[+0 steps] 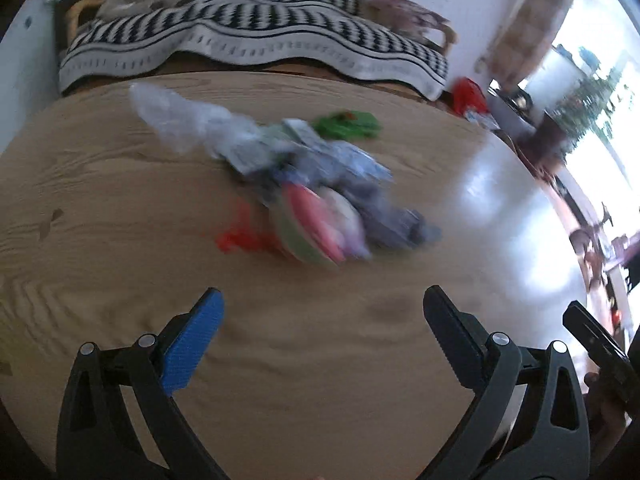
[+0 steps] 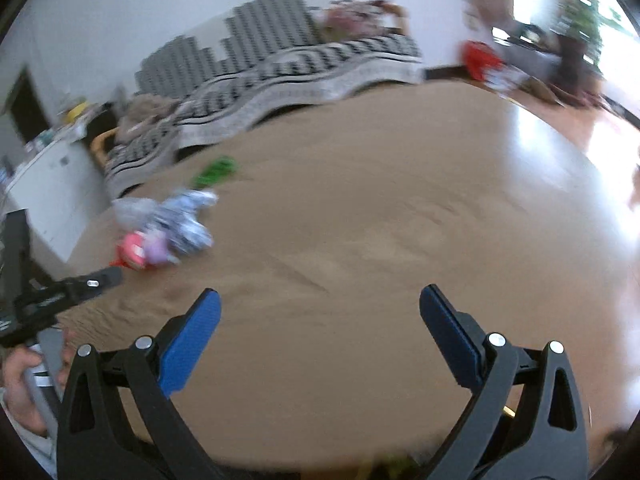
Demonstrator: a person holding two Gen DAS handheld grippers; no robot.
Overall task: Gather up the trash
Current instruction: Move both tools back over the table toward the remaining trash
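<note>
Trash in a loose heap on a wooden table, straight ahead of the left gripper and beyond its fingertips, not touching them; left jaws spread wide, nothing between them, only bare tabletop in the gap; heap blurred, but parts readable: clear crumpled plastic at the far left end, blue-and-white wrappers in the middle, a pink, green and white wrapper on the near side, a red scrap just left of that one, nearest the left finger's line; a green scrap lies apart on the far side of the heap; right gripper also spread wide and empty, over bare table; from the right wrist view the heap sits far off to the left of the jaws, well apart, green scrap beyond it; the left gripper's finger pokes in at that view's left edge, near the heap's near side; a hand holds its handle at lower left; past the table's far edge a black-and-white striped blanket over a seat; a red object off the table's far right corner, too blurred to identify.
</note>
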